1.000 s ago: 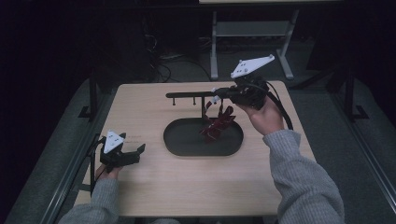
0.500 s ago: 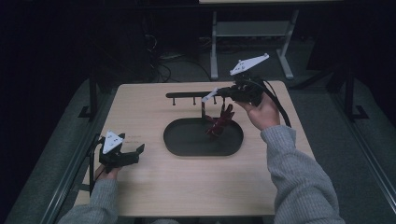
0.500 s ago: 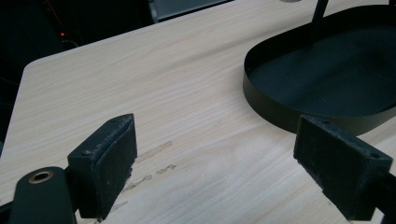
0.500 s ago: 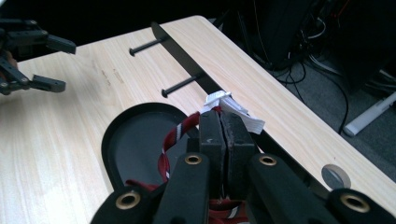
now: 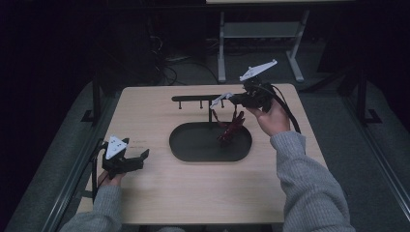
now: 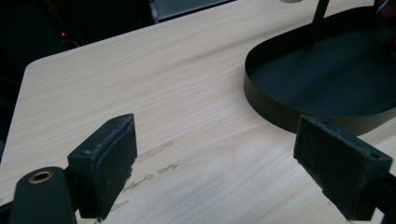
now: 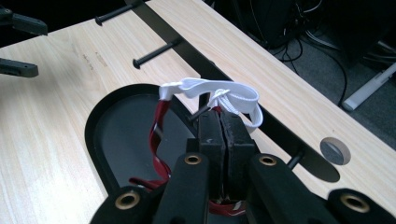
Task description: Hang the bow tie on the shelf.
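Note:
My right gripper (image 7: 224, 119) is shut on a white strap loop (image 7: 205, 88) that joins a red-and-white ribbon (image 7: 158, 133). The loop sits right at one short peg of the black rack bar (image 7: 159, 25); I cannot tell whether the peg passes through it. In the high view the right gripper (image 5: 235, 99) hovers by the rack bar (image 5: 193, 98), and the ribbon (image 5: 232, 128) trails down into the black oval tray (image 5: 193, 145). My left gripper (image 5: 139, 158) rests on the table's left side, open, with bare wood between its pads (image 6: 109, 163).
The light wooden table (image 5: 159, 193) carries the tray (image 6: 280, 107) at its centre, with the rack's post rising from it. Several pegs (image 7: 154, 53) stick out from the bar. A round cable hole (image 7: 334, 150) lies near the table's far edge. Cables and a white frame stand on the floor beyond.
The right gripper has sunk a little with the strap, bringing the loop closer to the rack bar. The ribbon hangs lower into the tray. The left gripper has stayed put.

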A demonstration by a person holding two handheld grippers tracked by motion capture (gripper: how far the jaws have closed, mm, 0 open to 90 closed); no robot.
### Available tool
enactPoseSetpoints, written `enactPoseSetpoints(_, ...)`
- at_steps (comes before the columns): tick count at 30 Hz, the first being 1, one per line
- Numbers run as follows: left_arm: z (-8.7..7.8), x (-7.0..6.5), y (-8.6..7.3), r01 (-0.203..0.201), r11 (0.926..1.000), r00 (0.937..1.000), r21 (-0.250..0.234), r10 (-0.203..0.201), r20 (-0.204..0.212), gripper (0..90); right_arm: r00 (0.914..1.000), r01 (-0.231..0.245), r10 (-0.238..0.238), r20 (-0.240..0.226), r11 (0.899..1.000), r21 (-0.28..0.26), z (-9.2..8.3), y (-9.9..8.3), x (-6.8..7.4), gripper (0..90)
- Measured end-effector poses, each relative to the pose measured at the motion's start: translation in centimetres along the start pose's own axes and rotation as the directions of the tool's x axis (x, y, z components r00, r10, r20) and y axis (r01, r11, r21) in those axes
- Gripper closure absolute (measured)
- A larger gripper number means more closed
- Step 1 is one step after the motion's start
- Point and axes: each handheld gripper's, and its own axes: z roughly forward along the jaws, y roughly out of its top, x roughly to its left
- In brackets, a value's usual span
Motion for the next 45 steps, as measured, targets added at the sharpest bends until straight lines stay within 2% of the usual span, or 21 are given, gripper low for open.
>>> enactPoseSetpoints(12, 0.1, -0.1, 0.0, 0.002, 1.0000, 1.0000, 0.003, -0.002, 0.004, 13.0, 0.9994, -0.034, 0.034, 0.004, 0.999, 0.042, 1.1, -0.9, -0.5, 87.7)
enactPoseSetpoints(23, 0.0, 0.0, 0.0, 0.004, 1.0000, 1.0000, 0.006, -0.004, 0.004, 13.0, 0.9984, -0.056, 0.055, 0.007, 0.996, 0.075, 3.0, -1.2, -1.0, 87.1)
enactPoseSetpoints(36, 0.0, 0.0, -0.1, 0.004, 0.9999, 1.0000, 0.012, -0.004, 0.006, 13.0, 0.9972, -0.075, 0.075, -0.001, 0.994, 0.083, 3.2, -1.7, -1.3, 84.3)
enactPoseSetpoints(45, -0.1, 0.0, -0.1, 0.013, 0.9998, 0.9999, 0.011, -0.013, 0.004, 13.0, 0.9963, -0.079, 0.081, -0.030, 0.995, 0.066, 2.7, -2.0, -1.4, 80.3)
